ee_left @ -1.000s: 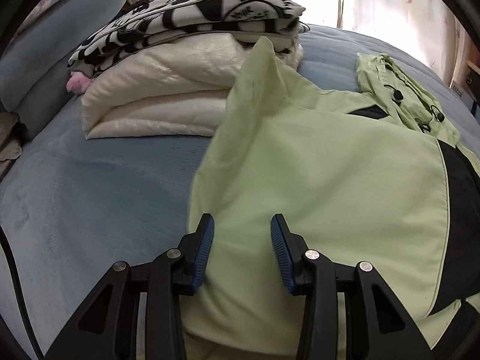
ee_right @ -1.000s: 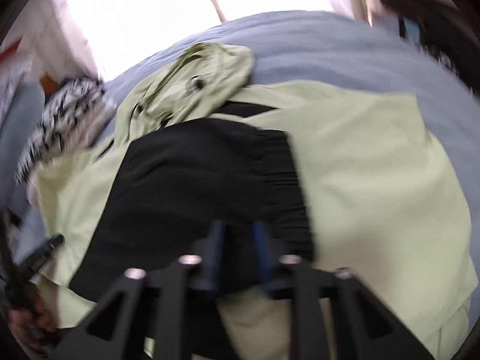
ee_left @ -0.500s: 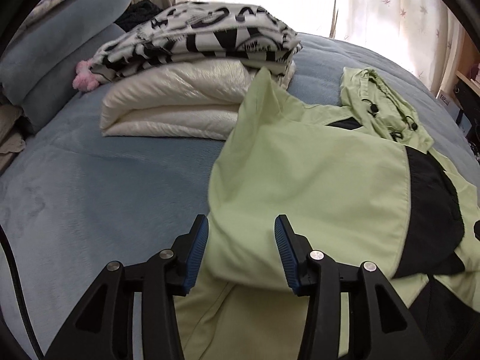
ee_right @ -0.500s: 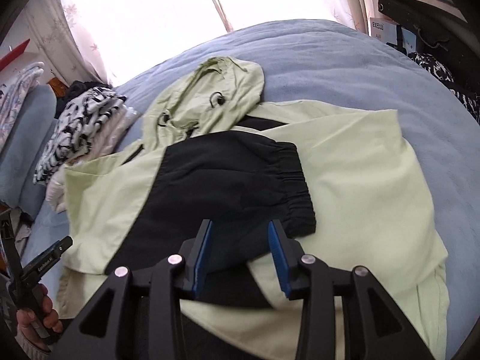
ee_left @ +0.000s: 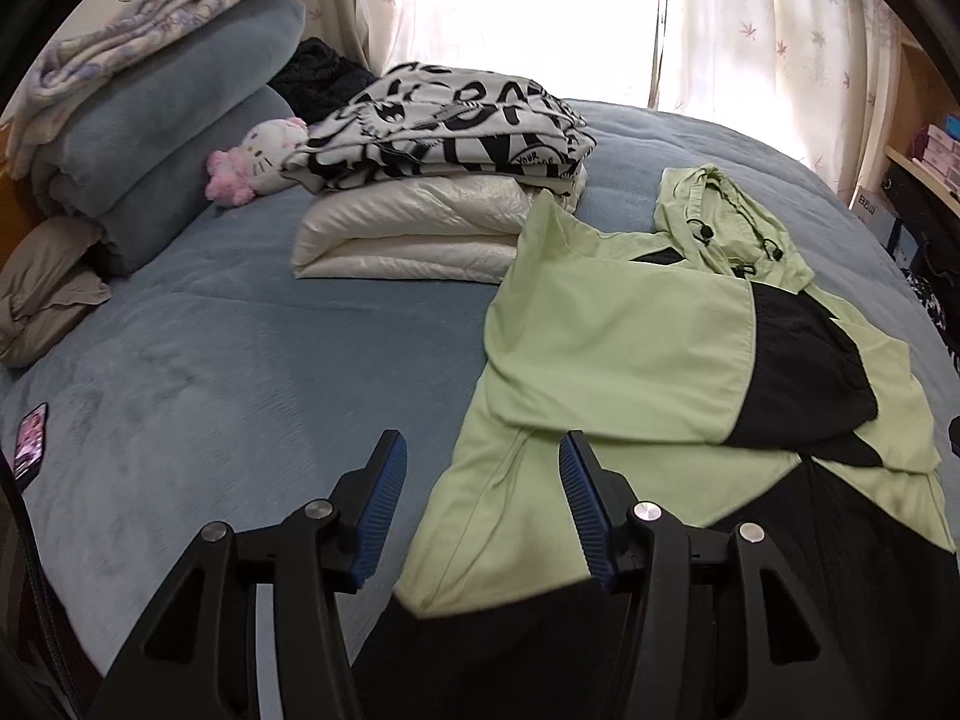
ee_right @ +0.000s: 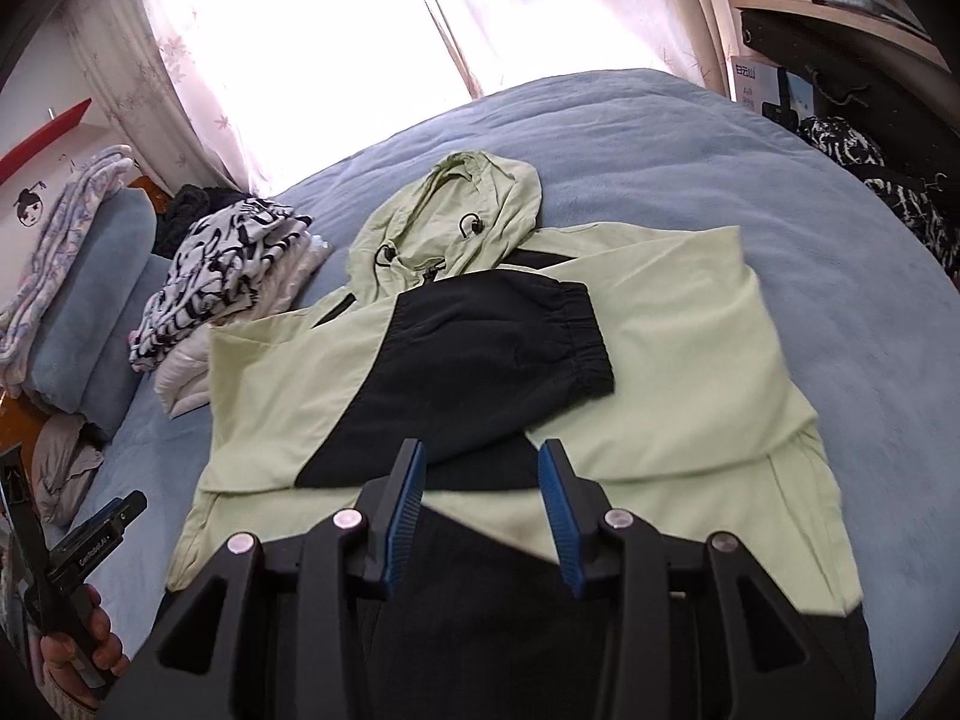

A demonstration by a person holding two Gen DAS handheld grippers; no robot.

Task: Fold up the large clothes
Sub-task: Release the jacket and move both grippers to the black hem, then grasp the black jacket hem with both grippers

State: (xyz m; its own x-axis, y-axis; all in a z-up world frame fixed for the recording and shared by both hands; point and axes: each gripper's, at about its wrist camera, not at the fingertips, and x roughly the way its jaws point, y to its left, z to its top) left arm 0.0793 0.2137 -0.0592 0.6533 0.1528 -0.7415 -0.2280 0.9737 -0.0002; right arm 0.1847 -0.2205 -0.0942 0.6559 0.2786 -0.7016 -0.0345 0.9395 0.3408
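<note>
Both grippers, left (ee_left: pixel 480 504) and right (ee_right: pixel 483 501), are now backed off the jacket (ee_left: pixel 624 348), jaws open and empty; its hem is hidden beneath them.

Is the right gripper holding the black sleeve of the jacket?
No, the right gripper is open above the black sleeve, gripping nothing.

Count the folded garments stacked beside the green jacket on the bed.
2: a black-and-white printed one on top and a cream padded one beneath it, left of the green jacket. Others may be hidden between them.
</note>
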